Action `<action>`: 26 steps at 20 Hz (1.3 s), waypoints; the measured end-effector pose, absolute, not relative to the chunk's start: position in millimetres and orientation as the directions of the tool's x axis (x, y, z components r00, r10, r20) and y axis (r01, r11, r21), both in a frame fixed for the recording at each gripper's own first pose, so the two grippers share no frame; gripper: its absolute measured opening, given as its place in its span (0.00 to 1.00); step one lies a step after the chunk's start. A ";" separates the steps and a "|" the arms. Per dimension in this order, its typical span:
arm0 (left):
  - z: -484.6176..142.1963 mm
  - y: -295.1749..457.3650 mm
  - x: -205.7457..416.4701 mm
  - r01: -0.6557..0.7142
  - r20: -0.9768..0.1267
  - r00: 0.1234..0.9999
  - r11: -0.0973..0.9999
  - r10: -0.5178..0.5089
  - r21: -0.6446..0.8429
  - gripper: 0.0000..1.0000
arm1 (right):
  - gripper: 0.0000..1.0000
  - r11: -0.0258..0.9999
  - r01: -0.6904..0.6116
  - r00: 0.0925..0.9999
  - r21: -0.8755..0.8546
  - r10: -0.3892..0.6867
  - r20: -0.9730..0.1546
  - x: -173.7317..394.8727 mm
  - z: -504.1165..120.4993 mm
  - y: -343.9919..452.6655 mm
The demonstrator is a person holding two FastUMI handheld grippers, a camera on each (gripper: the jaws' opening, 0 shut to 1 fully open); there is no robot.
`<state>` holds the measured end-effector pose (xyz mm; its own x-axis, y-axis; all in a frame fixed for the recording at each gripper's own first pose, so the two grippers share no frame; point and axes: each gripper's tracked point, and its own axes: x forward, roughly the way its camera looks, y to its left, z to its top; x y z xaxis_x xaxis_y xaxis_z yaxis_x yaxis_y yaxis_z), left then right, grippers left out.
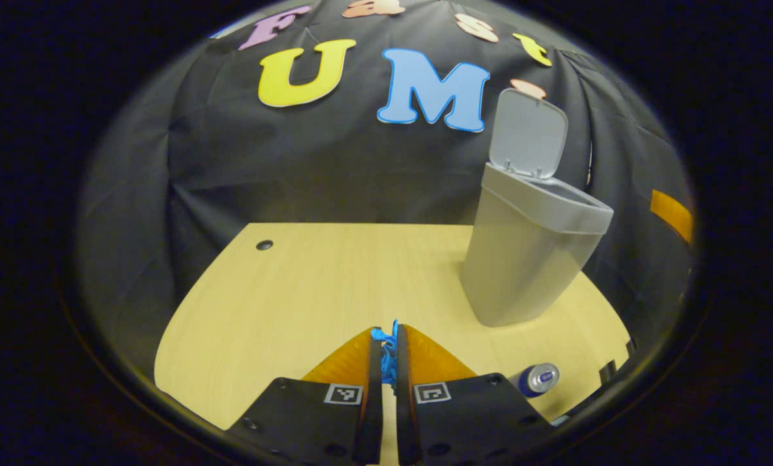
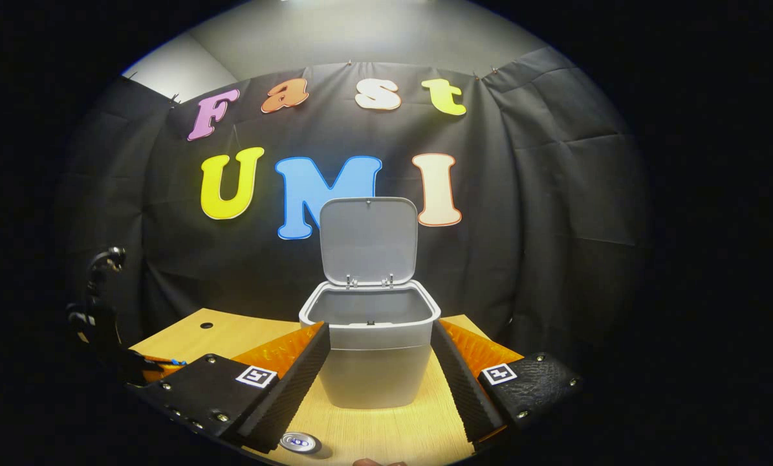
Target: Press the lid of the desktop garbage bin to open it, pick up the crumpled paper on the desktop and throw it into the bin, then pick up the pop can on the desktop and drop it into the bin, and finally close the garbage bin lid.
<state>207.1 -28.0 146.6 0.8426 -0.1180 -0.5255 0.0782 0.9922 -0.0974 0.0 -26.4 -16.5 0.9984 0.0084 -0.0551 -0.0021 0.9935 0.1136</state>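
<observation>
The table (image 1: 308, 291) is a pale wood-grain top with a small dark round hole (image 1: 264, 245) near its far left corner. A grey garbage bin (image 2: 372, 349) stands upright on it toward the back, its lid (image 2: 368, 241) raised against the booth wall. A pop can (image 1: 539, 379) lies on its side on the table, nearer than the bin and apart from it.

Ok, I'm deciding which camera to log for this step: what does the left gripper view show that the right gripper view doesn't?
Left gripper view: the left gripper, jaws shut on blue crumpled paper, with the garbage bin seen side-on. Right gripper view: the right gripper, jaws open, facing the garbage bin's open mouth. Both: the garbage bin with its lid raised, the pop can, the wooden desktop.
</observation>
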 end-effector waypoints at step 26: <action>351.3 -181.5 295.2 0.363 0.055 0.931 0.931 -0.361 -0.028 0.15 | 0.99 0.983 0.152 0.988 0.100 -0.148 -0.047 -10.4 -18.4 -103.5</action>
